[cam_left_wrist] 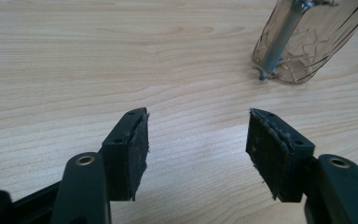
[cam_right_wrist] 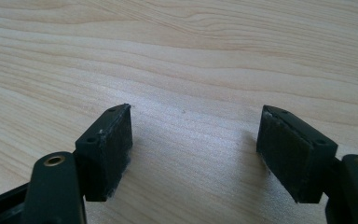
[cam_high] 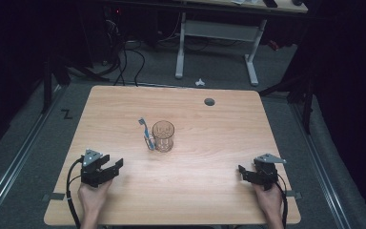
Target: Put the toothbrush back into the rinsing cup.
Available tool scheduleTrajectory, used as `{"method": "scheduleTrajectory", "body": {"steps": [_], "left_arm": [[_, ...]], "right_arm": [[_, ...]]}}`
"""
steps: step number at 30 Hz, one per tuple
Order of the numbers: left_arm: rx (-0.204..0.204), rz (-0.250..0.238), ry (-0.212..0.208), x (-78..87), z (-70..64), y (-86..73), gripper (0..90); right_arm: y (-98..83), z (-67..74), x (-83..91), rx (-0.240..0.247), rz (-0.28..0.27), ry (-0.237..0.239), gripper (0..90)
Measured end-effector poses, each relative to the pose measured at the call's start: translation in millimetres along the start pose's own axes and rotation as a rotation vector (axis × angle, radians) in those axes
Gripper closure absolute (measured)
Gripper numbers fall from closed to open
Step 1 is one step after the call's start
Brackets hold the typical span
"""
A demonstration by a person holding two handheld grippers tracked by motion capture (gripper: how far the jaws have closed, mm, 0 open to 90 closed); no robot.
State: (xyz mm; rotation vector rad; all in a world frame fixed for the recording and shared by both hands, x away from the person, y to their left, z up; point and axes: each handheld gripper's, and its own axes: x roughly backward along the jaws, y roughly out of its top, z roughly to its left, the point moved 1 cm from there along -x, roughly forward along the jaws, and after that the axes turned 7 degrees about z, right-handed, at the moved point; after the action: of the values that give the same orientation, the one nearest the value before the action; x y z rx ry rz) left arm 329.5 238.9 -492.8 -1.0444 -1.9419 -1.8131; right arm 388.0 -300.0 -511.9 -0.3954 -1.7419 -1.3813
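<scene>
Near the middle of the counter [cam_high: 209, 157] stands a clear glass [cam_high: 163, 136] with a blue toothbrush [cam_high: 146, 133] leaning against its left side. Close to the front left corner, the left hand-held gripper [cam_high: 114, 164] rests with jaws spread, empty. By the front right corner, the right hand-held gripper [cam_high: 244, 171] is likewise spread and empty.
</scene>
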Motion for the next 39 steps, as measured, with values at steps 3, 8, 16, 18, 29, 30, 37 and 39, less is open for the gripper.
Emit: {"method": "scheduleTrajectory", "body": {"steps": [3, 8, 16, 18, 29, 30, 37, 39], "left_arm": [[-0.019, 0.019, 0.014, -4.2, -3.4, -2.1, 39.4], [-0.018, 0.040, 0.013, -10.6, -5.8, -3.5, 39.3], [-0.031, 0.069, 0.049, -18.0, -5.9, -6.8, 39.1], [-0.050, 0.077, 0.076, -20.0, -7.2, -8.2, 39.0], [-0.086, 0.110, 0.104, -32.3, -12.4, -8.1, 39.0], [-0.082, 0.110, 0.102, -32.5, -12.0, -7.8, 39.0], [-0.092, 0.116, 0.118, -34.1, -14.6, -7.7, 35.6], [-0.091, 0.116, 0.122, -34.1, -14.8, -7.9, 34.8]], "right_arm": [[0.0, 0.0, 0.0, 0.002, 0.000, 0.001, 26.9], [0.0, 0.0, -0.1, 0.002, 0.000, 0.001, 26.9], [0.0, 0.0, 0.0, 0.002, 0.001, 0.002, 26.9], [0.0, 0.1, 0.1, 0.001, 0.001, 0.002, 26.9], [0.0, 0.3, 0.1, 0.003, 0.001, 0.005, 26.9], [0.0, 0.2, 0.1, 0.003, 0.001, 0.005, 26.9], [0.3, 0.5, -0.1, 0.003, 0.001, 0.005, 26.9], [0.6, 0.6, -0.5, 0.005, 0.001, 0.007, 27.0]]}}
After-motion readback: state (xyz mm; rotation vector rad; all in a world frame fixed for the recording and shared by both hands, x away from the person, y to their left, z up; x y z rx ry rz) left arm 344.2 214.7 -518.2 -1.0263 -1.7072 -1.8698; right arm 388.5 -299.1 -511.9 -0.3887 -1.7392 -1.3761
